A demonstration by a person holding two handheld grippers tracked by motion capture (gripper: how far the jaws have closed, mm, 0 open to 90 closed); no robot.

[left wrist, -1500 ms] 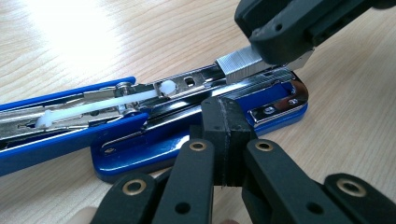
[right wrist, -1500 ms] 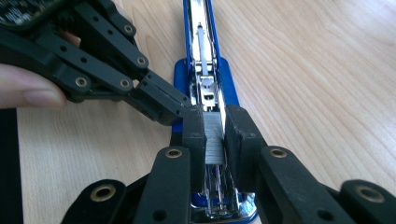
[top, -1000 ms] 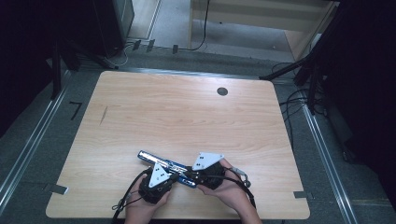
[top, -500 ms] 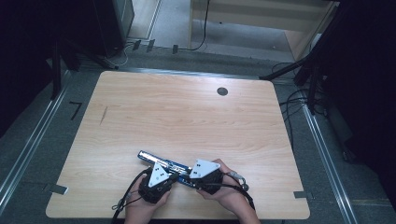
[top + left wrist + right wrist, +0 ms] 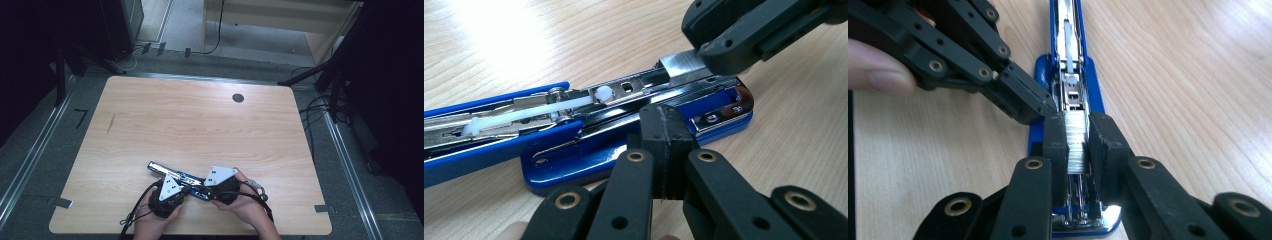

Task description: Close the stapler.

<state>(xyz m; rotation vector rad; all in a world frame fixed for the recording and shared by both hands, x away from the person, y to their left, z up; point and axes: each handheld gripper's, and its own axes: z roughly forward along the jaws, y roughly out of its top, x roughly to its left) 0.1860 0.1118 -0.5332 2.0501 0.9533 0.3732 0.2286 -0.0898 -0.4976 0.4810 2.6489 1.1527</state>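
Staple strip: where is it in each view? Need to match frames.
High view: too small to tell; it sits where the right gripper meets the stapler.
Left gripper view: staple strip, upper right, under the right gripper's jaws.
Right gripper view: centre, between that gripper's pads.
Shared landmark: the stapler's blue base.

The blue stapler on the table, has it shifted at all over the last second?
No. The blue stapler lies open at the same spot near the table's front edge, same slant, judged against the dark round hole.
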